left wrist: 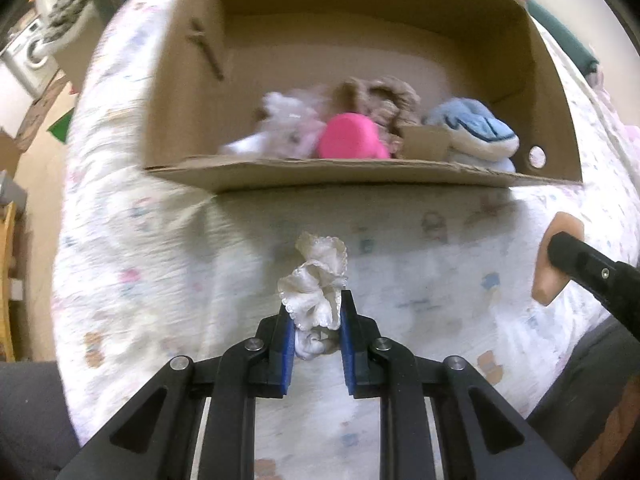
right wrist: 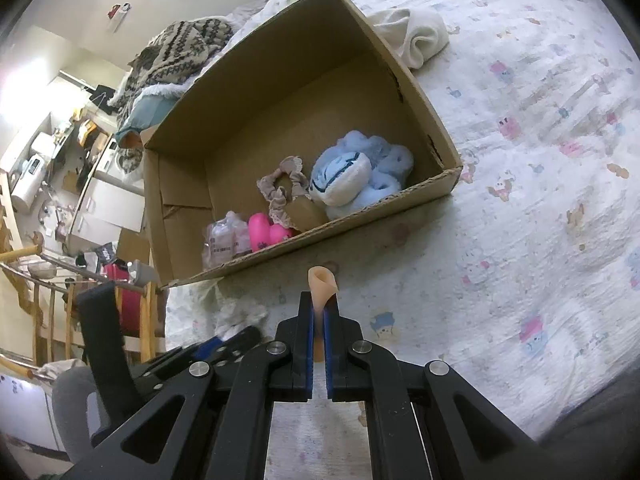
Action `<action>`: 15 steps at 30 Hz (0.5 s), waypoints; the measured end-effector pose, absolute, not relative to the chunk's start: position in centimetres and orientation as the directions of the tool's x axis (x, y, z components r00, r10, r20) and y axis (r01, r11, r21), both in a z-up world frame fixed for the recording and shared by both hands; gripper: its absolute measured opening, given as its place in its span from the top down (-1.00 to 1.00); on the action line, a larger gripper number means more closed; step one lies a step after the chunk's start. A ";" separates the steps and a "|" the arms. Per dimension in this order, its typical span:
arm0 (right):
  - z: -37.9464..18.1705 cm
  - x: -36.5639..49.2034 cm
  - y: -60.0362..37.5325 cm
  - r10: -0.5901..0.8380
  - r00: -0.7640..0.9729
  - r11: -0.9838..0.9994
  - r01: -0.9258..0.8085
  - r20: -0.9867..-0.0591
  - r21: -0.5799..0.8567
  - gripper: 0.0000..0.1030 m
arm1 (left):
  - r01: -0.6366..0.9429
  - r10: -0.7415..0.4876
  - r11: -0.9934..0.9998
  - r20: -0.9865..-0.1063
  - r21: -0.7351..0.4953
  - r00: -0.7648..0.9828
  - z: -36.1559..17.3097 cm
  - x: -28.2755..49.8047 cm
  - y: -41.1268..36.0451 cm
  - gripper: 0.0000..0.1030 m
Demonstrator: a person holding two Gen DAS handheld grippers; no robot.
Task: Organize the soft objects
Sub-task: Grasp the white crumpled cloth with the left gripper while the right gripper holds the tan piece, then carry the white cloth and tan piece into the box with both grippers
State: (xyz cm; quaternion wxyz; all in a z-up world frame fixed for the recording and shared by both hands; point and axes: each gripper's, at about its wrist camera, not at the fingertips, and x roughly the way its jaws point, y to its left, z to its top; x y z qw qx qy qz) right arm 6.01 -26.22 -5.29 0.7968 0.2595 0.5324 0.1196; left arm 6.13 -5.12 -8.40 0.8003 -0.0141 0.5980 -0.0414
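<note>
— What is the left gripper (left wrist: 315, 322) doing?

— Its blue pads (left wrist: 287, 350) are clamped on a white scrunchie (left wrist: 316, 284), whose frilled top stands clear above the fingertips. It hangs over the bedspread (left wrist: 160, 240), short of the near wall of the box (left wrist: 340, 174).

— And the right gripper (right wrist: 319, 312)?

— Pinched nearly closed on a thin peach pad (right wrist: 323, 285), which curls over into a small cone above the tips. In the left view the same pad (left wrist: 554, 256) shows at the right edge, beside the black finger.

— What lies in the box (right wrist: 416, 196)?

— All of it sits along the near wall. At the right corner, a blue plush (right wrist: 352, 176). Next to it a beige scrunchie (right wrist: 286, 190) around a cardboard piece. Then a pink thing (right wrist: 266, 232), and at the left a pale packet (right wrist: 226, 238) with a label; the left view is too blurred to say more about it.

— Anything outside the box?

— A cream cloth (right wrist: 420, 36) lies on the bedspread beside the box's right wall, toward its far end. A patterned knit (right wrist: 180, 48) is heaped past the far left corner.
</note>
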 end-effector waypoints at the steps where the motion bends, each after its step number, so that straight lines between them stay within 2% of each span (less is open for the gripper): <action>1: -5.2 6.0 -26.2 0.466 0.406 0.838 0.081 -0.786 0.539 0.89 | 0.044 -0.076 0.997 -0.954 -0.066 0.289 -8.2 6.0 -4.9 0.66; 15: -3.2 4.8 -25.2 0.450 0.446 0.863 0.006 -0.774 0.505 0.89 | -0.014 -0.049 0.998 -0.914 -0.060 0.402 -0.9 2.8 -0.7 0.66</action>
